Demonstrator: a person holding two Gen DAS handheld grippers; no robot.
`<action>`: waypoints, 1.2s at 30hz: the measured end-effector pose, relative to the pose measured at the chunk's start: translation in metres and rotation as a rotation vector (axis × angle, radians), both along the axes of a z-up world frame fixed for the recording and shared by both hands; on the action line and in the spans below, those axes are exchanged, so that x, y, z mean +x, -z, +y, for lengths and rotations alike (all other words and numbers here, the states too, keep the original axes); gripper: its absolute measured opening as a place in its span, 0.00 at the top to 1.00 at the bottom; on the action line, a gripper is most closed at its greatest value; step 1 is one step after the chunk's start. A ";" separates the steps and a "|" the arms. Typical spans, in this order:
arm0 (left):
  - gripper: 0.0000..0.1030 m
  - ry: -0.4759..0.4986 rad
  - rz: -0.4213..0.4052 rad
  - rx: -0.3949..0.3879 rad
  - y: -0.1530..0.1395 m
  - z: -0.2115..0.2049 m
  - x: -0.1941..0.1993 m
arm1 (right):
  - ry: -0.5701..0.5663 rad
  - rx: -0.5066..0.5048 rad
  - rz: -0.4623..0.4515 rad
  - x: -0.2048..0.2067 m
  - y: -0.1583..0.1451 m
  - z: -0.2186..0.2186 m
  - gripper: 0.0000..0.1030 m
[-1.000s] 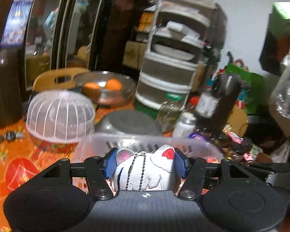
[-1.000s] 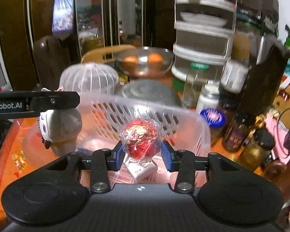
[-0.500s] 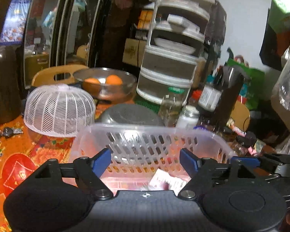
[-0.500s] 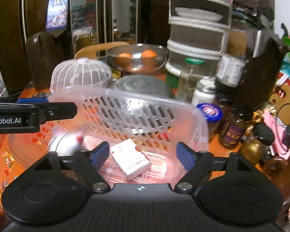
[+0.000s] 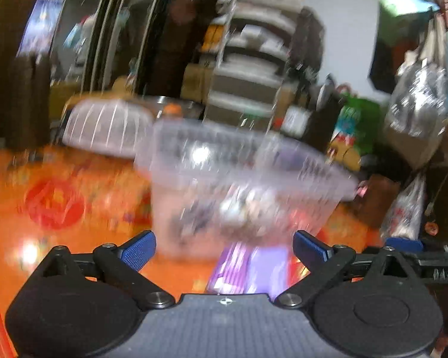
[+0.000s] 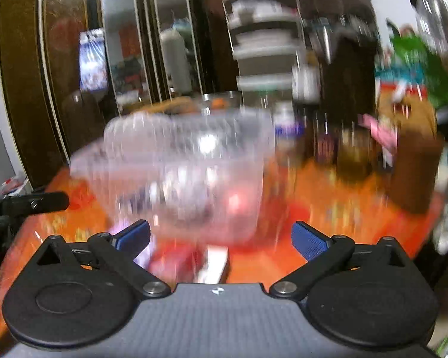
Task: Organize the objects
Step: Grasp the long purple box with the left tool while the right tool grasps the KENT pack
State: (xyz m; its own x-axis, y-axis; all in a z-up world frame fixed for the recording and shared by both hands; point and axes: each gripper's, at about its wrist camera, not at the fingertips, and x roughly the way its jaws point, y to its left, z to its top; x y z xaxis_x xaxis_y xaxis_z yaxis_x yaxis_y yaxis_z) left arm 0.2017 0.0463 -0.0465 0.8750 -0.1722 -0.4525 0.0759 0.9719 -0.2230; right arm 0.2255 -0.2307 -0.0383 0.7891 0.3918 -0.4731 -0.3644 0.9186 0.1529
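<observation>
Basket [image 5: 242, 161]: clear slotted plastic, rounded rim, on the orange patterned tablecloth [image 5: 53, 208] just ahead of both grippers.
Done: blurred items lie inside the basket, a pale soft lump among them.
Left: a purple packet [image 5: 248, 268] and a white box [image 6: 213, 264] lie outside, just in front of the fingers.
Left gripper [image 5: 224, 247]: jaws just been opening, wide, nothing between.
Right gripper [image 6: 221, 237]: likewise spread, empty.

no text, label, brand or number can be read in either view; motion blur smears every printed surface on the table and beyond it.
</observation>
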 end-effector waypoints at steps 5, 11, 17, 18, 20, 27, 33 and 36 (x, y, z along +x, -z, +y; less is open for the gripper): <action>0.07 -0.007 0.053 -0.011 0.023 0.004 0.006 | -0.017 -0.090 0.065 -0.002 0.035 0.014 0.27; 0.07 0.004 0.072 0.012 0.033 0.001 0.008 | -0.055 -0.158 0.076 0.011 0.039 0.035 0.31; 0.07 -0.004 0.091 0.026 0.040 0.002 0.006 | -0.054 -0.193 0.074 0.014 0.045 0.051 0.50; 0.07 -0.002 0.098 0.033 0.041 0.001 0.007 | -0.052 -0.191 0.072 0.013 0.045 0.050 0.56; 0.07 -0.002 0.109 0.043 0.043 0.000 0.008 | -0.045 -0.195 0.065 0.008 0.044 0.048 0.56; 0.07 0.002 0.121 0.108 0.044 -0.011 0.015 | -0.006 -0.141 0.062 -0.019 0.046 0.021 0.56; 0.07 0.004 0.129 0.205 0.045 -0.027 0.028 | 0.005 -0.094 0.069 -0.025 0.047 0.008 0.56; 0.08 0.016 0.129 0.247 0.045 -0.038 0.035 | 0.003 -0.094 0.063 -0.026 0.047 0.008 0.56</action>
